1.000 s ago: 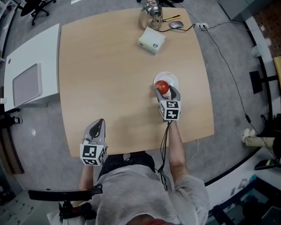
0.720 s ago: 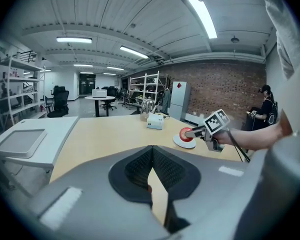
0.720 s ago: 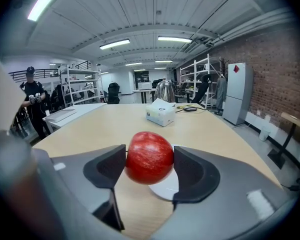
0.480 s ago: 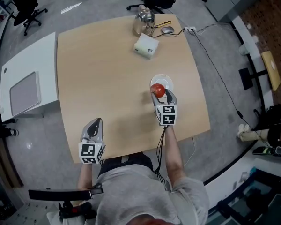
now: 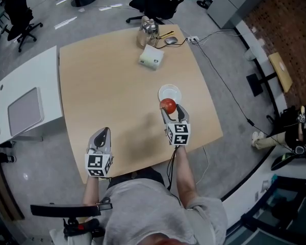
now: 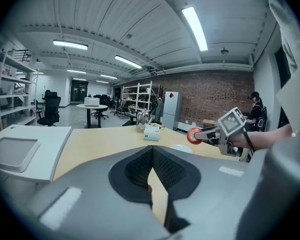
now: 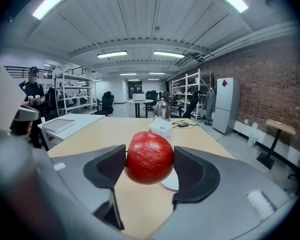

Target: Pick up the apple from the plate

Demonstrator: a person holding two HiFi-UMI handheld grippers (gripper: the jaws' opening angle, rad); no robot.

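Right gripper (image 7: 149, 160) clamps round red apple (image 7: 149, 151), apparently clear of white round plate (image 5: 170, 92); hold squeeze steady; left gripper (image 6: 151, 166) closed.

no readable text, labels, brands, numbers or signs in any view.

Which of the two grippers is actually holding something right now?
The right gripper: its jaws clamp the red apple, off the white plate. The left gripper has its jaws closed together with nothing between them.
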